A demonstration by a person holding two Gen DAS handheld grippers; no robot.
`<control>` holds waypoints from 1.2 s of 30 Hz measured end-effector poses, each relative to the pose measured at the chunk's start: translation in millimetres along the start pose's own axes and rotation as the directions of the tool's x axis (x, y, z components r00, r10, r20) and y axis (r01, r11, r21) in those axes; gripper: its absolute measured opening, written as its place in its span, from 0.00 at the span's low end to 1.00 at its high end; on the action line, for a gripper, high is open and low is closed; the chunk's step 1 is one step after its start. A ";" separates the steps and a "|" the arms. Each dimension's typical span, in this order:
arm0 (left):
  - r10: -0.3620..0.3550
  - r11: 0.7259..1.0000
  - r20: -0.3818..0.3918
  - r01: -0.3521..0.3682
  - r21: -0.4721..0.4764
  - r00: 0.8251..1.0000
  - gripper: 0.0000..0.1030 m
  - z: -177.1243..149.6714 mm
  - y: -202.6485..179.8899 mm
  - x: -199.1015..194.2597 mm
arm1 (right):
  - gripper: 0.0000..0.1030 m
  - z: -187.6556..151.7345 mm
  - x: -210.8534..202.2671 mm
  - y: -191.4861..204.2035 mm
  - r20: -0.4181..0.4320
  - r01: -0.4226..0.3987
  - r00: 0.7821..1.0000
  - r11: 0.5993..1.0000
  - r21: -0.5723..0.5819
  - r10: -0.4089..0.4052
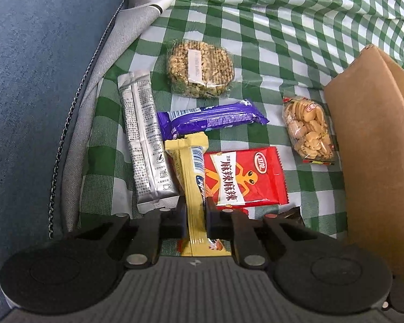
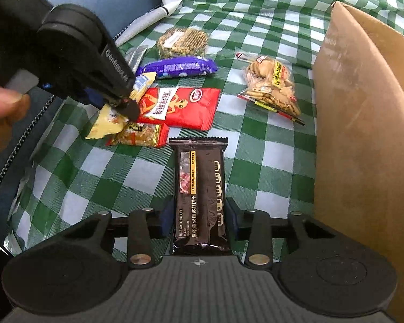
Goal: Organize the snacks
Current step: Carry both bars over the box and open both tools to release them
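Green-checked cloth (image 1: 296,35) carries the snacks, cardboard box (image 2: 363,134) on the right. Left gripper (image 1: 196,215) pinches the yellow bar (image 1: 194,188), which lies between the silver stick pack (image 1: 144,145) and red packet (image 1: 242,177). Right gripper (image 2: 199,215) clamps the black cracker pack (image 2: 199,196), close beside the box

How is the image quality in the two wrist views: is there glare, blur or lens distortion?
Left wrist view: strong fisheye bending at the edges, so the cardboard box wall curves; soft glare on the silver sachet; centre sharp, daylight even. Right wrist view: same bending; the left gripper looms large and slightly soft; the dark cracker pack shows mild sheen, its print readable.
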State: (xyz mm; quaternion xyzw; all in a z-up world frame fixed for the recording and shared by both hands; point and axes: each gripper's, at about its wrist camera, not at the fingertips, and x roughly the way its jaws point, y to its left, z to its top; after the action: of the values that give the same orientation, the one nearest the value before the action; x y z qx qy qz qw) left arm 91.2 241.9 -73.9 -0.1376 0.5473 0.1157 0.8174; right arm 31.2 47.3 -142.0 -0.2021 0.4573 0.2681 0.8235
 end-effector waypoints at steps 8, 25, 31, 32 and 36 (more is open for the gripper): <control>-0.054 0.998 0.126 0.058 -0.026 0.991 0.12 -8.8 -4.2 -32.9 | 0.40 6.6 -33.1 -1.8 0.108 0.011 0.994 1.000 0.001 -0.011; -0.081 0.992 0.430 0.113 -0.049 0.899 0.12 -24.5 -33.6 -101.2 | 0.40 17.3 -165.8 -98.9 0.545 0.025 0.838 0.999 0.020 -0.032; -0.134 0.988 0.489 0.155 -0.002 0.862 0.12 -17.8 -60.9 -105.5 | 0.40 5.2 -160.9 -138.5 0.535 0.022 0.839 0.989 0.147 -0.098; -0.147 0.987 0.502 0.162 0.014 0.852 0.12 -17.8 -66.6 -107.5 | 0.40 3.7 -162.5 -142.2 0.540 0.031 0.835 0.988 0.152 -0.109; -0.186 0.982 0.548 0.170 0.080 0.815 0.12 -18.5 -88.2 -112.3 | 0.40 -1.5 -162.7 -158.8 0.533 0.049 0.833 0.980 0.192 -0.146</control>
State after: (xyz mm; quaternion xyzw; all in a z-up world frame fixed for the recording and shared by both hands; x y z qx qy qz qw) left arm 63.2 148.6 32.1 -0.1374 0.2737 0.0662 0.9496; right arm 58.4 -118.3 11.4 -0.0696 0.2148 0.2318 0.9462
